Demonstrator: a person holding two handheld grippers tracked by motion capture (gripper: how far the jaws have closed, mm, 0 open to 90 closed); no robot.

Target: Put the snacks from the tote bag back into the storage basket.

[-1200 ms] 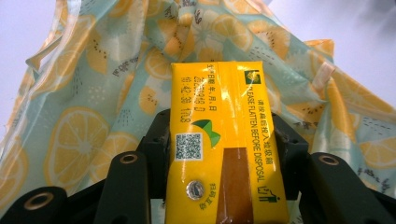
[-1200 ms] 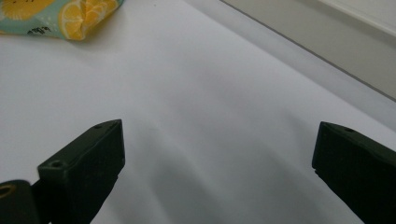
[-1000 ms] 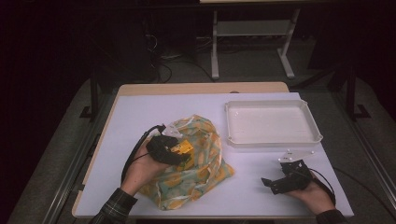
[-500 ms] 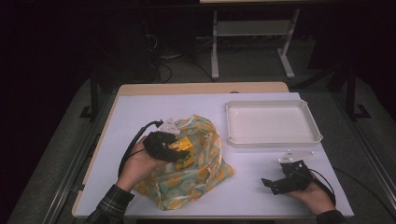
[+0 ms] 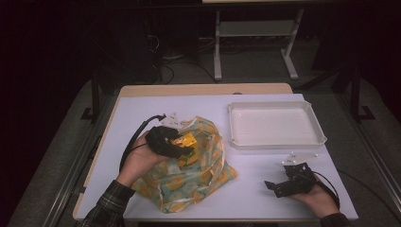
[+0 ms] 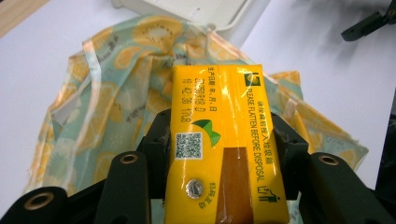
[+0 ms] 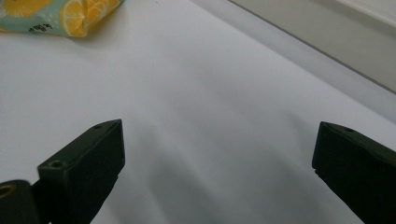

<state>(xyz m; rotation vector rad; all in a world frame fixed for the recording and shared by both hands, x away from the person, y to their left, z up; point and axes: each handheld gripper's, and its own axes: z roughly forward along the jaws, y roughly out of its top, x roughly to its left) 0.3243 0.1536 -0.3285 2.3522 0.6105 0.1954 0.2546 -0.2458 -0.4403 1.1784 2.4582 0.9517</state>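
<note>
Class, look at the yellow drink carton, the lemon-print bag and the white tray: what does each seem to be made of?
Yellow drink carton: probably coated paperboard, glossy, with a foil straw hole. Lemon-print bag: thin, crinkly plastic film, seemingly translucent at its edges. White tray: likely moulded plastic, smooth, with rounded rim.

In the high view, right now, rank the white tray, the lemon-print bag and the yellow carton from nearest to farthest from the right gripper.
1. white tray: just beyond the right gripper, toward the table's far right.
2. lemon-print bag: to its left, mid-table.
3. yellow carton: farther left, clamped in the left gripper above the bag.
</note>
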